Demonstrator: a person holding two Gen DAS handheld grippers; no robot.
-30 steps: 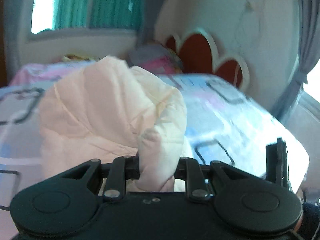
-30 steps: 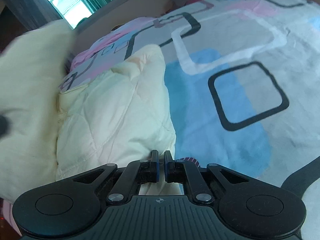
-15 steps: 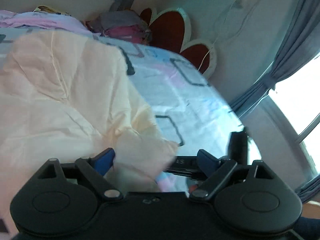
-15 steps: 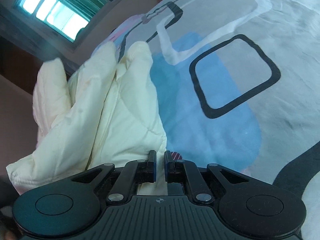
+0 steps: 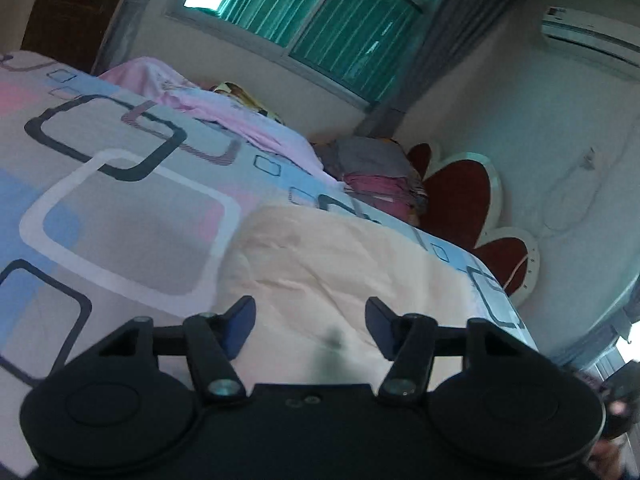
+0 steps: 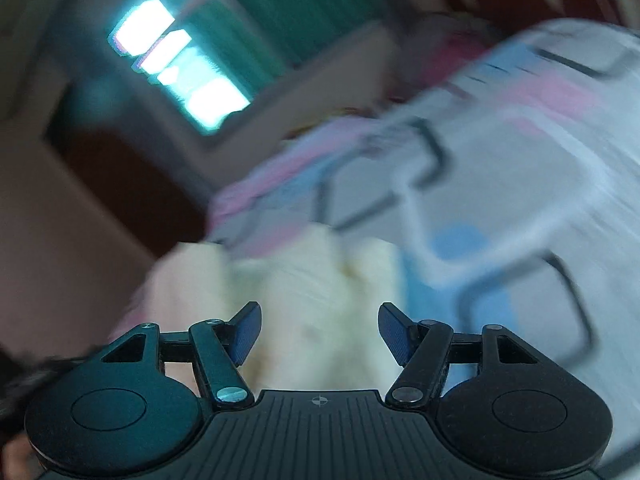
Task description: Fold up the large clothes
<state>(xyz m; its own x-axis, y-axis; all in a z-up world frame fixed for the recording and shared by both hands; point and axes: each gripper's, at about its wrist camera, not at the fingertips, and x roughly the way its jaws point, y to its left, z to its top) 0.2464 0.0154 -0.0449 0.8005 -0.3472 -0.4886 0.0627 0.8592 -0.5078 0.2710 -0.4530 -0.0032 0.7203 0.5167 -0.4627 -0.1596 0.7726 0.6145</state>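
A cream-coloured padded garment [image 5: 344, 276] lies in a soft heap on the bed, on a bedsheet printed with grey, pink and blue rounded squares [image 5: 132, 216], toward the bed's near edge. In the left wrist view the left gripper [image 5: 310, 322] hangs just above the garment with its dark fingers apart; its jaws are closing, and nothing is pinched between the pads, the fabric lying below them. A pale pink cloth [image 5: 224, 116] is spread along the far edge of the bed, and a stack of folded grey and pink clothes [image 5: 380, 176] sits at the far corner beside a red heart-shaped headboard with white trim [image 5: 460, 196]. A window with green curtains [image 5: 320, 12] is set in the wall behind.

The right wrist view is heavily blurred. The right gripper [image 6: 320, 334] has its blue-padded fingers spread, its jaws opening, and no cloth caught between them; the garment [image 6: 312, 276] shows beyond the tips, at the sheet's [image 6: 520, 168] near edge.
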